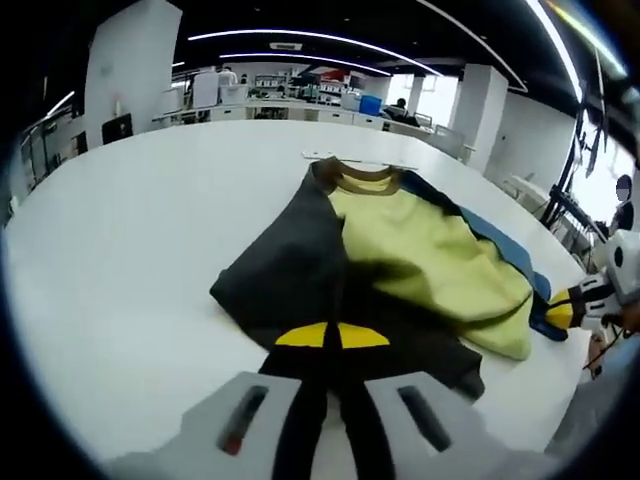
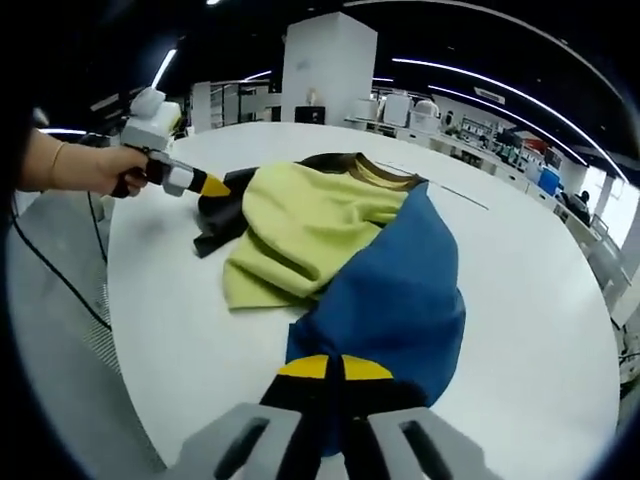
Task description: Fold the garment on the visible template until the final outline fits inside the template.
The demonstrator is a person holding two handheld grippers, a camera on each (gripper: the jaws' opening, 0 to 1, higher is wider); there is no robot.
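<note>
Gripping garment (image 2: 350,250), both grippers (image 1: 332,340) clamped

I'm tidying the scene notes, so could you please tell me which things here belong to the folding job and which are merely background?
Part of the job:
- garment
- left gripper
- right gripper
- white table

Just around:
- cable beside the table
- desks with equipment behind

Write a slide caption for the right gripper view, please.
Right tool pinches the blue side of a garment on a white table; the left tool grips its black side.
</note>
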